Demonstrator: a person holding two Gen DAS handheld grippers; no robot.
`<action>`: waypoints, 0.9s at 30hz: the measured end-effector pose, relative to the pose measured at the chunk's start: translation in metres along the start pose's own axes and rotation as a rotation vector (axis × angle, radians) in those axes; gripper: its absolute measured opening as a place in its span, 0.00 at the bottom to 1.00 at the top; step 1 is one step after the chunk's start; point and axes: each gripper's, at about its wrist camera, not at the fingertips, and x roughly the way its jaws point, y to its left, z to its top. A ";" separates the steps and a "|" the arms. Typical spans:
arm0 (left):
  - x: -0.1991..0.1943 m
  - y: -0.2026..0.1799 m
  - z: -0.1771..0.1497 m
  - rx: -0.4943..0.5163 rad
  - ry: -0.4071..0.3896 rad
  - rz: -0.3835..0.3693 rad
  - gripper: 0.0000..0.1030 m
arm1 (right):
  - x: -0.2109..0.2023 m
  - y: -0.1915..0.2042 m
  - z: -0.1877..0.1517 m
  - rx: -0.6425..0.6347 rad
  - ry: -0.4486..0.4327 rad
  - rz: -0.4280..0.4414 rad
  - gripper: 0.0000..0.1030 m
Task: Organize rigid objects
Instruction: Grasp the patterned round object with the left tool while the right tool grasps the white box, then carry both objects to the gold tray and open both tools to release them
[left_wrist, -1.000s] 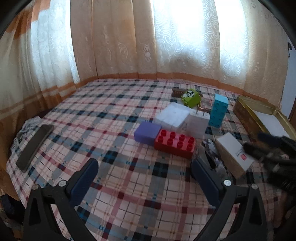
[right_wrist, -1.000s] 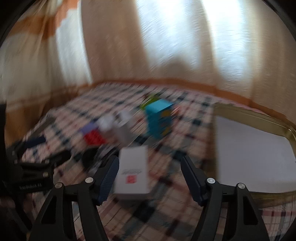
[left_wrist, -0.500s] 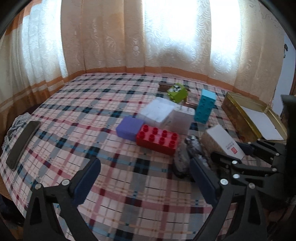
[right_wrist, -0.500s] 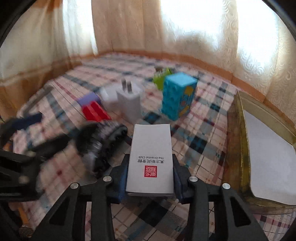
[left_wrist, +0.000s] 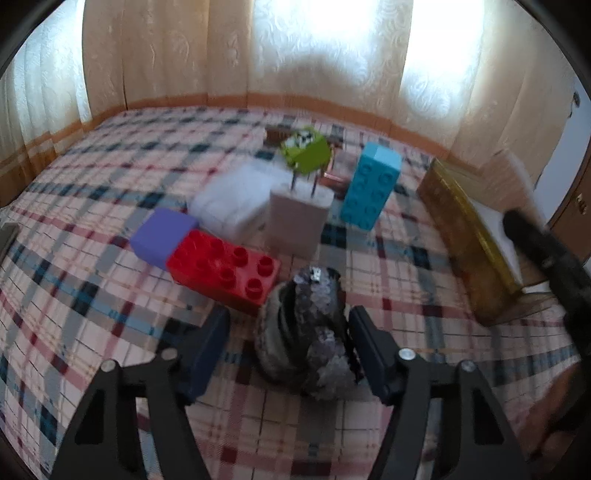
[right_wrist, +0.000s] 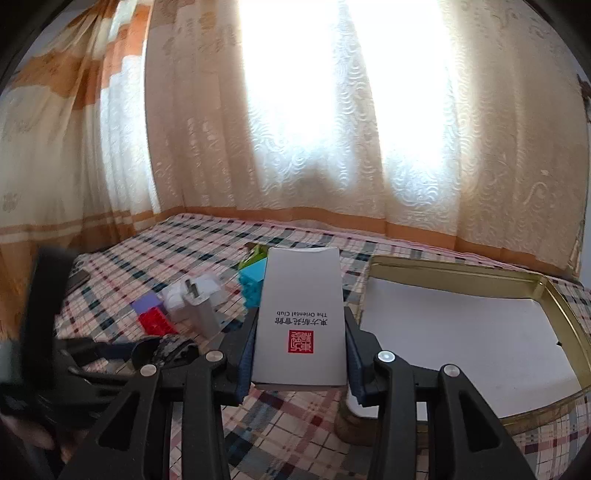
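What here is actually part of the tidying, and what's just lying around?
Part of the job: white box clamped in right gripper, gold tin, sequined lump between left gripper fingers, red brick, blue brick, charger.

Lying about: curtains, plaid cloth.

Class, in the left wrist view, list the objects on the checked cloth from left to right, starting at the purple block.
Purple block → red brick → white charger → blue brick → gold tin.
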 end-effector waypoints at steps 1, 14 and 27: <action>0.001 -0.001 0.000 0.004 0.001 0.007 0.63 | 0.001 -0.002 0.001 0.008 0.001 0.005 0.42; -0.035 0.007 -0.004 -0.016 -0.167 -0.071 0.46 | -0.017 -0.015 0.005 0.040 -0.089 -0.049 0.42; -0.078 -0.041 0.027 0.091 -0.368 -0.193 0.46 | -0.058 -0.098 0.007 0.059 -0.242 -0.369 0.42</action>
